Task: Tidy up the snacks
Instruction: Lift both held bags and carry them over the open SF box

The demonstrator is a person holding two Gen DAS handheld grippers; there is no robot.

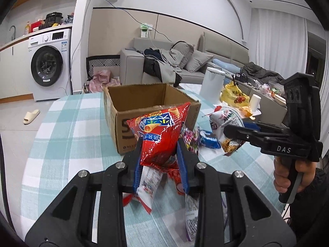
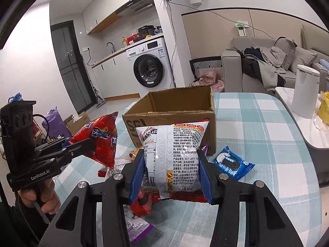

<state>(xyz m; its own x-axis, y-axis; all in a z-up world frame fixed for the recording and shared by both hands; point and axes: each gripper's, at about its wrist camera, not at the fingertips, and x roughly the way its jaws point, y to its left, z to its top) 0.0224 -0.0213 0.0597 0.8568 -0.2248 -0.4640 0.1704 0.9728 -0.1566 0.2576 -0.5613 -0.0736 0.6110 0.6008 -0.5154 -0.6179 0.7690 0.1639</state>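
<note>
My left gripper (image 1: 159, 154) is shut on a red chips bag (image 1: 162, 133), held above the checked tablecloth just in front of the open cardboard box (image 1: 131, 121). My right gripper (image 2: 169, 164) is shut on a white noodle snack packet (image 2: 174, 154), lifted in front of the same box (image 2: 156, 123). In the right wrist view the left gripper (image 2: 90, 146) shows at the left with the red bag (image 2: 100, 138); in the left wrist view the right gripper (image 1: 232, 129) holds the white packet (image 1: 226, 121). Loose packets lie under both grippers.
A blue cookie packet (image 2: 233, 163) lies right of the box, and a colourful candy packet (image 1: 190, 140) beside it. A white canister (image 1: 211, 86), yellow bag (image 1: 234, 95) and paper cup (image 1: 255, 103) stand on a side table. A sofa and washing machine are behind.
</note>
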